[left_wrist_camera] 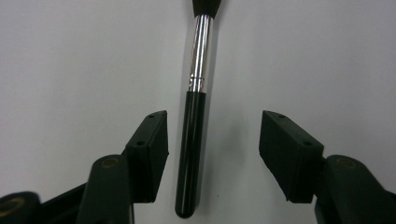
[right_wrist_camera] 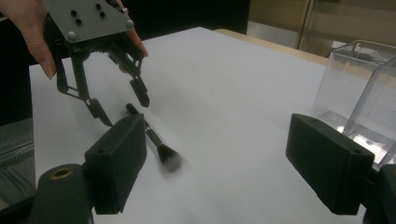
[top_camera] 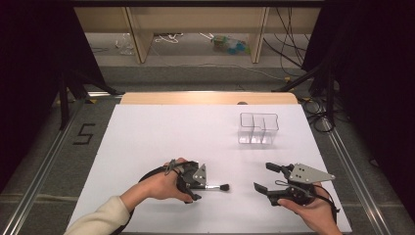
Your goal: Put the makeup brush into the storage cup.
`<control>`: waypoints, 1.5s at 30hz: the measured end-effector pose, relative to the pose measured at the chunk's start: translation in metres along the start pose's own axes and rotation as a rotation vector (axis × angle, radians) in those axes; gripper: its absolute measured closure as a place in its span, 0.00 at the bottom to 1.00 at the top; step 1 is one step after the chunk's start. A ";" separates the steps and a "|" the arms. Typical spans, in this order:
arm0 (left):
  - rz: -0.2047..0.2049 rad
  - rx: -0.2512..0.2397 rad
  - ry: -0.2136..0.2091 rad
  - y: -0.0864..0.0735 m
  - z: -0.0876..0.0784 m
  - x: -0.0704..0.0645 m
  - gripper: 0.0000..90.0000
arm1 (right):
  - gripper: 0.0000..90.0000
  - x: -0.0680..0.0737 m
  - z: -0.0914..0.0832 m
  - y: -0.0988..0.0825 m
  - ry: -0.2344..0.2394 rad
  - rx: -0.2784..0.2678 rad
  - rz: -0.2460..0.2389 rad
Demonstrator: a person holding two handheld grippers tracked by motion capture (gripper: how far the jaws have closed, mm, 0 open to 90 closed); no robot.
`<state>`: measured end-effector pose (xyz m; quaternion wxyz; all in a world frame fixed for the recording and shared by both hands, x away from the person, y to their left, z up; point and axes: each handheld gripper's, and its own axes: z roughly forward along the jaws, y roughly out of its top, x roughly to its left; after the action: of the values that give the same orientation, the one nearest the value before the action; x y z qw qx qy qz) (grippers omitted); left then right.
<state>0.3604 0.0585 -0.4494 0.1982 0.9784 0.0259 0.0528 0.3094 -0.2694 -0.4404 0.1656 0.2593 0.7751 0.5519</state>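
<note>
Left gripper over the makeup brush, seen from the right gripper

The right gripper (right_wrist_camera: 219, 172) has its jaws wide apart with nothing between them. Beyond, the left gripper (right_wrist_camera: 123, 109), held by a hand (right_wrist_camera: 32, 28), straddles the handle of the makeup brush (right_wrist_camera: 152, 140) lying on the white tabletop (right_wrist_camera: 224, 102); a clear plastic organizer (right_wrist_camera: 362, 102) stands at right.

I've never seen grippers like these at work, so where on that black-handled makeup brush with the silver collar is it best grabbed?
Probably the plain black handle of the makeup brush, taken from above. It lies flat on the white table, and the left gripper already straddles that straight, slim part with a jaw on each side, not yet touching, well clear of the soft bristles.
</note>
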 end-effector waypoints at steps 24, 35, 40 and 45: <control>0.034 0.119 -0.108 0.027 0.024 0.009 0.71 | 0.24 0.000 0.002 -0.001 0.020 -0.011 0.007; 0.028 0.148 -0.113 0.031 0.024 0.004 0.87 | 0.24 0.000 0.000 -0.001 0.011 0.009 0.020; 0.030 0.151 -0.103 0.031 0.024 0.002 0.88 | 0.24 0.000 0.001 -0.001 0.004 -0.002 0.007; 0.048 0.159 -0.096 0.033 0.024 0.000 0.88 | 0.24 -0.001 0.001 -0.001 0.004 -0.002 0.009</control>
<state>0.3644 0.0186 -0.4586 0.1193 0.9928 -0.0028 0.0084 0.3103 -0.2696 -0.4419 0.1618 0.2612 0.7737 0.5541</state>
